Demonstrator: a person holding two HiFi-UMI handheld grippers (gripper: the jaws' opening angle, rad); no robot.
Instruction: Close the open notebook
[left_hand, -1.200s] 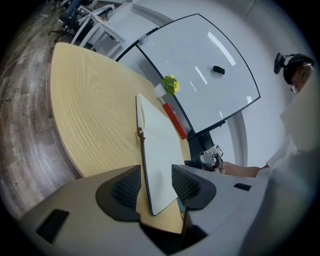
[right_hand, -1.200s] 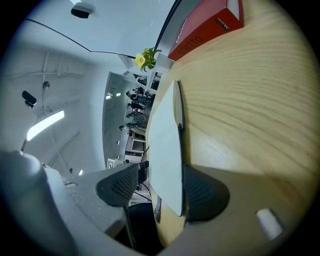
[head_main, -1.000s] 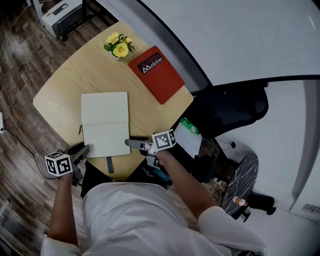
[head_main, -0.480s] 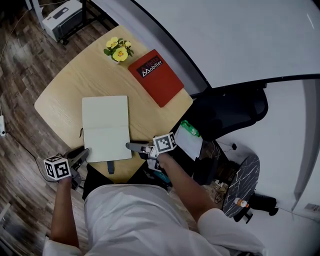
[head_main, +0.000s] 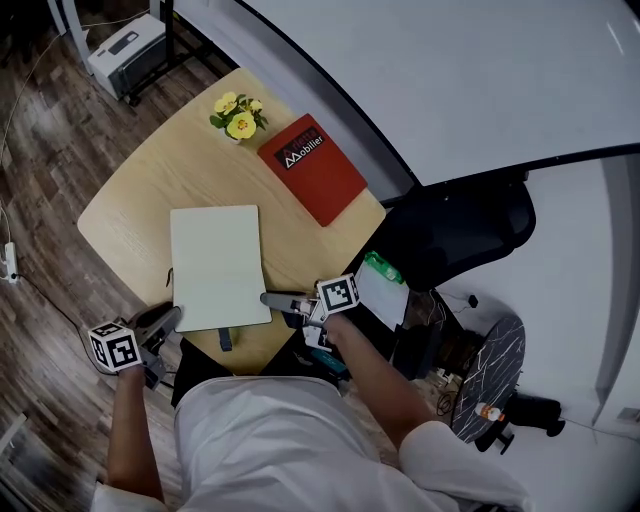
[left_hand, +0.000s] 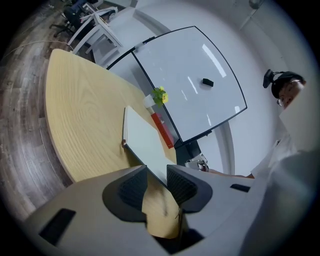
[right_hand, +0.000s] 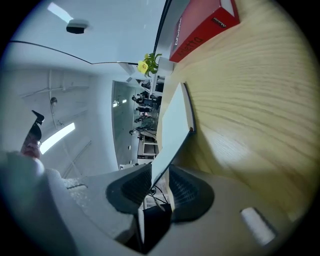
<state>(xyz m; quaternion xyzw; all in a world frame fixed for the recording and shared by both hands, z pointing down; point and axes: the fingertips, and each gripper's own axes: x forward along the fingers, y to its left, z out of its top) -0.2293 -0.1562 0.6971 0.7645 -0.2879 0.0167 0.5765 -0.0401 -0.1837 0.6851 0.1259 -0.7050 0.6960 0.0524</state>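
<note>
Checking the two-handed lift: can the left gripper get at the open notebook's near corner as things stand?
Probably yes: the near corner of the open notebook already lies between the jaws of the left gripper, which have just been closing, and nothing blocks the way. Whether the pads press it yet is unclear.

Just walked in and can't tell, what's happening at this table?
A person is working an open notebook on a table with two handheld grippers. The right gripper pinches its near right corner and has that edge raised; the left gripper has the near left corner between its jaws. Both pairs have just been closing. The notebook isn't shut yet.
</note>
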